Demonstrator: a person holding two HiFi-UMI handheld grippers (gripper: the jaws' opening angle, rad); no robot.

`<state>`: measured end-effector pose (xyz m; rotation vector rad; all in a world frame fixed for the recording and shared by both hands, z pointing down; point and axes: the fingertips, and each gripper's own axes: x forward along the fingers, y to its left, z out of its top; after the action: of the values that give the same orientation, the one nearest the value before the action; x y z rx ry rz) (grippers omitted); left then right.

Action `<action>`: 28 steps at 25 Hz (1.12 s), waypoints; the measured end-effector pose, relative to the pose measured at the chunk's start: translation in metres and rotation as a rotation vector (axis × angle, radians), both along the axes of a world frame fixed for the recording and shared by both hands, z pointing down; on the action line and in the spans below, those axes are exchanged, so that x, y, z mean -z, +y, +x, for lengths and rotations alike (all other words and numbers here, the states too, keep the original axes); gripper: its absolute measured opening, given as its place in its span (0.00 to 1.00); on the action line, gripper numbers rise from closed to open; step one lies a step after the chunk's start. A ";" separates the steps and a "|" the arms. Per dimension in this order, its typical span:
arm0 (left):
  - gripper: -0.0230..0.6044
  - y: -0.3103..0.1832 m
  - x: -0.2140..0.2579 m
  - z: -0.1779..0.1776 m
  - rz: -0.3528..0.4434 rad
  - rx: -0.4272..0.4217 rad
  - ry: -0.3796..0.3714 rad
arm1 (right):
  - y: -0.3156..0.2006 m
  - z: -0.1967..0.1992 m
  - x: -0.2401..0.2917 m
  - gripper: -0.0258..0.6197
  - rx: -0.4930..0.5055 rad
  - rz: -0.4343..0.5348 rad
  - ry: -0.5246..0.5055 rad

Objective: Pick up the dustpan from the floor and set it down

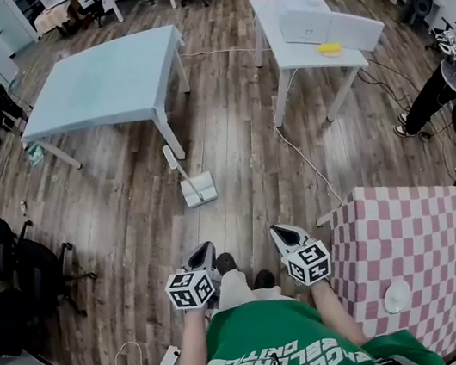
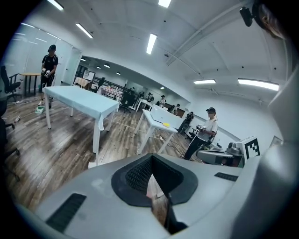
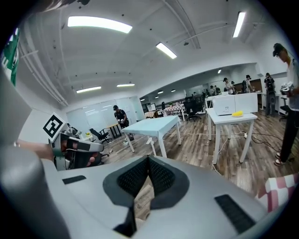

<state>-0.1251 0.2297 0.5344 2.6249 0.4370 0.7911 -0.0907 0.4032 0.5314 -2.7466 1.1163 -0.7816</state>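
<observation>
Both tongs are hovering clenched and empty in front of the person, the left gripper and the right gripper each showing its jaws pressed together with nothing between them. The dustpan is sitting on the wooden floor ahead of them, well apart from both and near the corner leg of the pale blue table. It is lying almost straight ahead of the left gripper, so that hand is looking like the nearer one. Its long axis is running along the handle, which is pointing away from the person and slightly left, toward the table, with the flat pan end facing the tongs. Whether the handle is standing up or leaning low is not showing clearly.
</observation>
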 end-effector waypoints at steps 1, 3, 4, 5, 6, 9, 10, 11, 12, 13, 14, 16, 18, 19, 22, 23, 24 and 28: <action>0.03 -0.002 -0.002 0.005 -0.002 0.002 -0.003 | -0.002 0.005 -0.002 0.05 0.005 0.000 -0.003; 0.03 -0.005 -0.007 0.018 -0.007 0.004 -0.010 | -0.007 0.016 -0.005 0.05 0.011 -0.007 -0.007; 0.03 -0.007 -0.009 0.025 -0.010 0.003 -0.014 | -0.008 0.023 -0.007 0.05 0.012 -0.013 -0.009; 0.03 -0.009 -0.011 0.034 -0.014 0.001 -0.016 | -0.009 0.032 -0.008 0.05 0.009 -0.018 -0.009; 0.03 -0.010 -0.012 0.044 -0.018 -0.003 -0.015 | -0.010 0.042 -0.008 0.05 0.003 -0.022 -0.008; 0.03 -0.019 -0.013 0.081 -0.025 -0.014 -0.006 | -0.014 0.080 -0.007 0.05 -0.016 -0.031 -0.002; 0.03 -0.024 -0.012 0.095 -0.026 -0.014 -0.004 | -0.018 0.093 -0.005 0.05 -0.018 -0.035 0.002; 0.03 -0.031 -0.012 0.110 -0.028 -0.012 -0.001 | -0.024 0.107 -0.003 0.05 -0.019 -0.038 0.006; 0.03 -0.039 -0.010 0.125 -0.031 -0.009 0.003 | -0.030 0.122 -0.001 0.05 -0.018 -0.042 0.010; 0.03 -0.046 -0.009 0.141 -0.035 -0.005 0.009 | -0.037 0.137 0.001 0.05 -0.015 -0.046 0.014; 0.03 -0.052 -0.006 0.157 -0.039 -0.002 0.016 | -0.044 0.152 0.004 0.05 -0.011 -0.050 0.020; 0.03 -0.067 -0.002 0.188 -0.043 0.001 0.029 | -0.059 0.180 0.006 0.05 -0.001 -0.058 0.028; 0.03 -0.081 0.000 0.215 -0.040 0.003 0.034 | -0.076 0.206 0.007 0.05 0.011 -0.063 0.028; 0.03 -0.087 0.002 0.226 -0.040 0.001 0.035 | -0.085 0.217 0.008 0.05 0.018 -0.064 0.026; 0.03 -0.101 0.007 0.252 -0.053 -0.020 0.042 | -0.111 0.249 0.009 0.05 0.044 -0.068 0.022; 0.03 -0.105 0.007 0.259 -0.056 -0.025 0.045 | -0.121 0.257 0.010 0.05 0.055 -0.071 0.024; 0.03 -0.110 0.008 0.266 -0.057 -0.028 0.047 | -0.131 0.265 0.011 0.05 0.066 -0.072 0.029; 0.03 -0.138 0.005 0.294 -0.045 -0.003 0.042 | -0.177 0.286 0.016 0.05 0.138 -0.073 0.046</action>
<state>0.1685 0.0913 0.5289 2.6034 0.4650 0.7195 0.1949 0.2262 0.5154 -2.7842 1.3241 -0.7939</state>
